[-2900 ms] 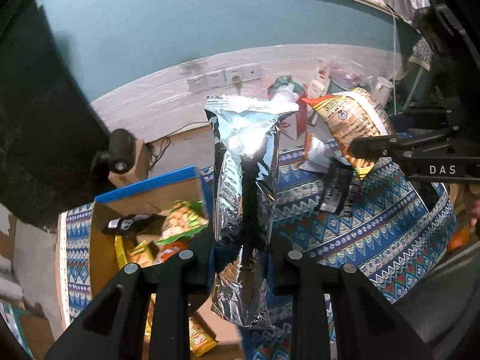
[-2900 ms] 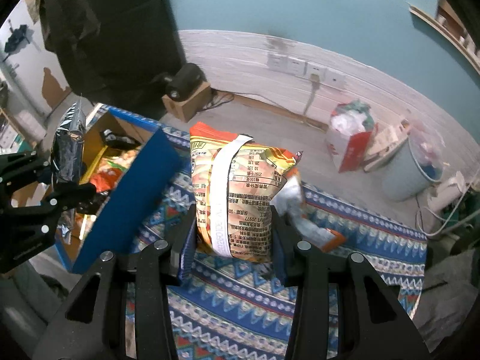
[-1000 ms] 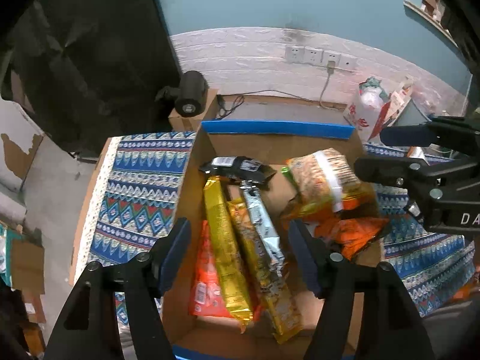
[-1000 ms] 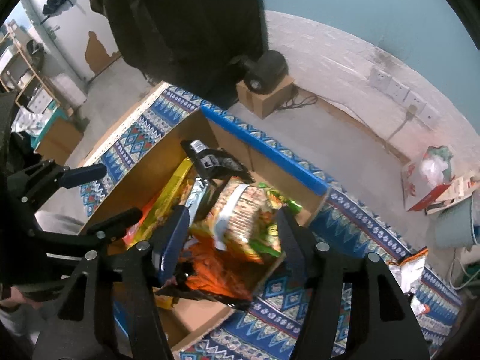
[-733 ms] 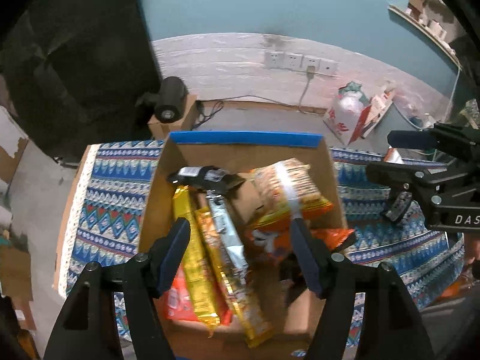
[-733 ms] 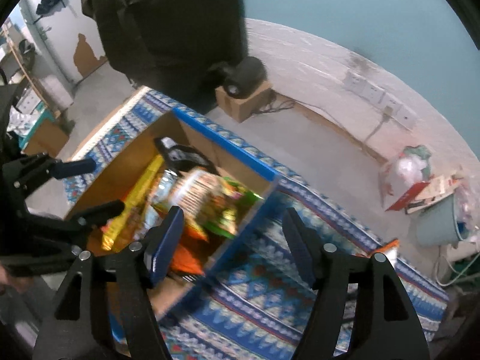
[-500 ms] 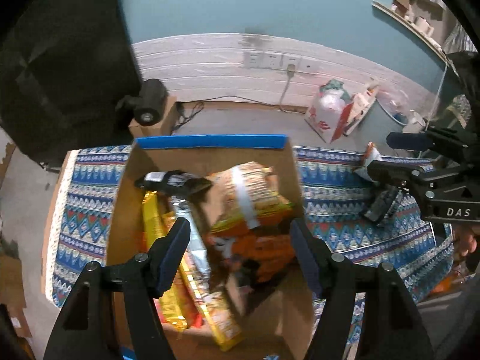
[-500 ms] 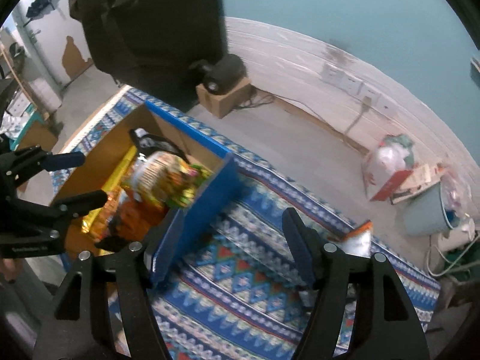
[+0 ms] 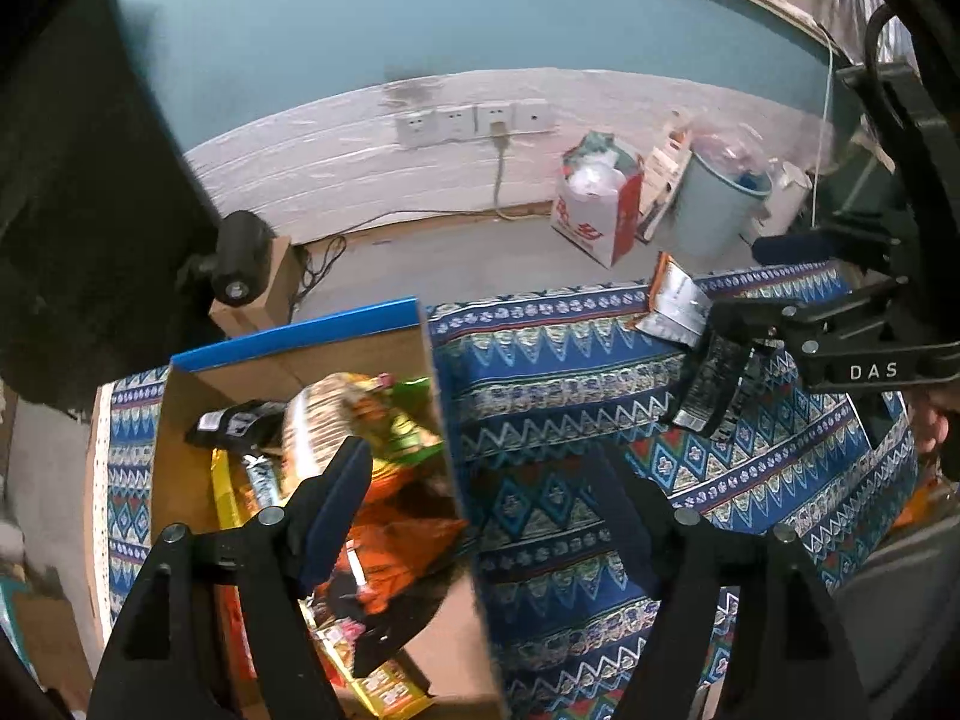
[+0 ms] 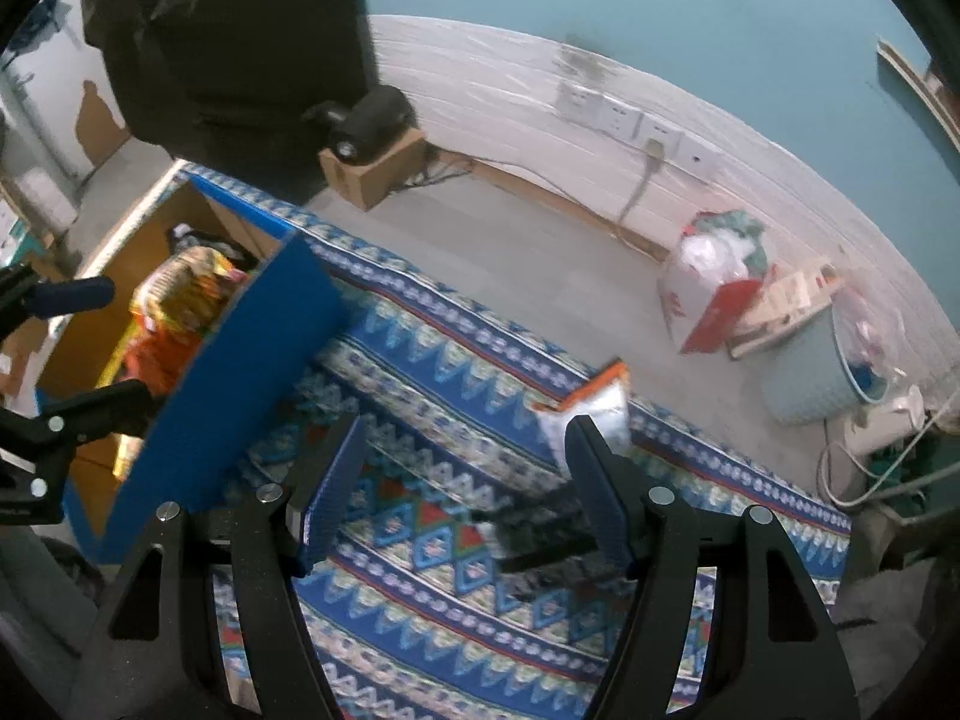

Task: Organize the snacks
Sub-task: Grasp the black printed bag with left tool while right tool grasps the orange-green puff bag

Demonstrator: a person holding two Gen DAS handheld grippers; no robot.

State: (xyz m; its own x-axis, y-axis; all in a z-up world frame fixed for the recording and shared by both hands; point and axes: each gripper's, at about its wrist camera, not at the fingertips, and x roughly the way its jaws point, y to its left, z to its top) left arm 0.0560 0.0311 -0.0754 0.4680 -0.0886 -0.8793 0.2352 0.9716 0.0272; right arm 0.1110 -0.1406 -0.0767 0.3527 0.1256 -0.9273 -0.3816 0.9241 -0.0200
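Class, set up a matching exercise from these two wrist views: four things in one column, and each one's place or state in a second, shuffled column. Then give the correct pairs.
Things
1. cardboard box
2. orange-edged silver packet
3. left gripper
4. black packet

Places or states
A. open, holding nothing
B. lying on the patterned cloth near its far edge
C. filled with snack bags
D. on the cloth under the right gripper

Pairs: 1-C, 2-B, 3-A, 4-D
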